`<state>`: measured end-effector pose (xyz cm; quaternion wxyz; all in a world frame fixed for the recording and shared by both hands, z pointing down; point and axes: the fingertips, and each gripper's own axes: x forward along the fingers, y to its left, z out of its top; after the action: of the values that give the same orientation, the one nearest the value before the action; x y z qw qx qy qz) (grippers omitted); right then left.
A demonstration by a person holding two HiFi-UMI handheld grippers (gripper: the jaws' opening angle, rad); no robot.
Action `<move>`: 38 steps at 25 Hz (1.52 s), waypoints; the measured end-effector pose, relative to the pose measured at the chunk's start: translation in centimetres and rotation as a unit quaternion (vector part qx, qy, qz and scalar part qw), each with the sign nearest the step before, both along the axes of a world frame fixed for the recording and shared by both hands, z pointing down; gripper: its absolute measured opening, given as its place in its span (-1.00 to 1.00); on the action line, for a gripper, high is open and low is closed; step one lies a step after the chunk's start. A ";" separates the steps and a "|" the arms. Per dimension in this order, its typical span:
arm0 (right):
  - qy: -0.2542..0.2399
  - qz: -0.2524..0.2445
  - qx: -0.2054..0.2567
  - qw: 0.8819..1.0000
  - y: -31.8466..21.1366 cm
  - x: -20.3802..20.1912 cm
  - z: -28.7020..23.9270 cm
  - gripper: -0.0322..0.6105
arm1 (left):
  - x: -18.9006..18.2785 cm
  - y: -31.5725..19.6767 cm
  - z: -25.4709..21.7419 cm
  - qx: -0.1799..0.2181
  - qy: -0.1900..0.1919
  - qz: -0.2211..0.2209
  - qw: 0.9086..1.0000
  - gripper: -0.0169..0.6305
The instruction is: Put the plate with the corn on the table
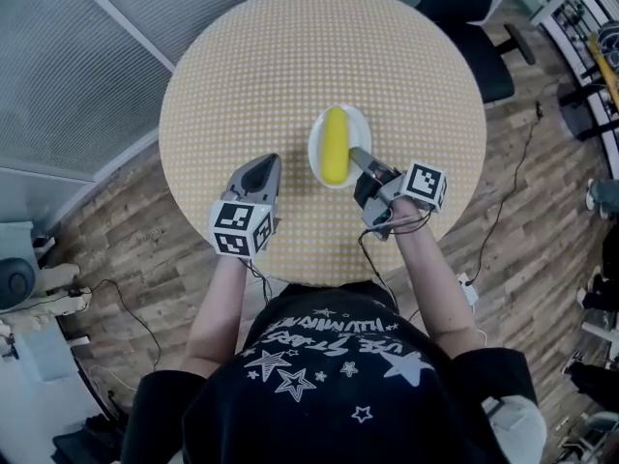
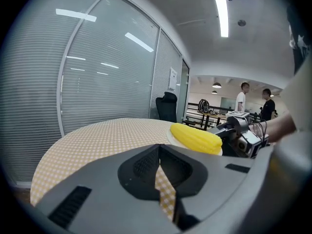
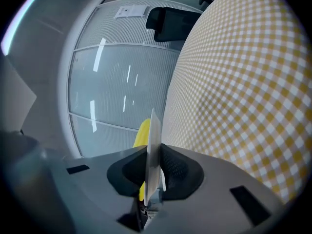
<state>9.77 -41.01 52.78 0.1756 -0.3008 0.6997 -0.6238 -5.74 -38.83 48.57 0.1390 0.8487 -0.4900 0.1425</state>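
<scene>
Right now I'm looking down on the round table (image 1: 251,75) w/ its yellow-check cloth, which is taking up most of the head view. Wood-plank floor (image 1: 116,230) is showing round it, and a glass partition w/ blinds (image 1: 68,75) is running along the left. A dark office chair (image 1: 479,42) is sitting past the far right edge of the table.

Both grippers are hanging over the near half of the table. The left gripper (image 1: 261,162) is on the left, pointing away from me, and its jaws are pressing together at the tips w/ nothing between them; only cloth is showing through the slit lower down.

The right gripper (image 1: 356,153) is coming in from the right at an angle, and its jaws are pinching the near right rim of the white plate (image 1: 316,143). In the right gripper view that rim is showing edge-on between the pads.

The plate is sitting over the table approx at centre, just right of the left gripper's tips. I can't tell whether it's touching the cloth or being held just above it.

The yellow corn (image 1: 335,145) is lying lengthwise on the plate, pointing away from me.
</scene>
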 end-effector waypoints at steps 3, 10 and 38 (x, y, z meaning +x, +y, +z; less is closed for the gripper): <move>0.003 -0.006 -0.007 1.000 -2.3 0.2 0.9 -0.74 | 0.6 -2.2 0.1 0.004 -0.005 -0.012 1.000 -0.92; -0.016 -0.016 -0.034 0.999 -6.5 -1.2 3.4 -0.74 | 0.6 -5.3 1.9 -0.007 -0.023 -0.038 0.999 -0.92; 0.061 -0.008 -0.097 0.993 -13.9 -6.4 10.5 -0.74 | -0.6 -12.7 9.1 -0.062 -0.054 -0.079 0.993 -0.92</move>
<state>3.34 -54.90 63.31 0.0980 -0.3482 0.6478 -0.6704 -6.36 -51.53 57.66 0.1754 0.7881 -0.5528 0.2063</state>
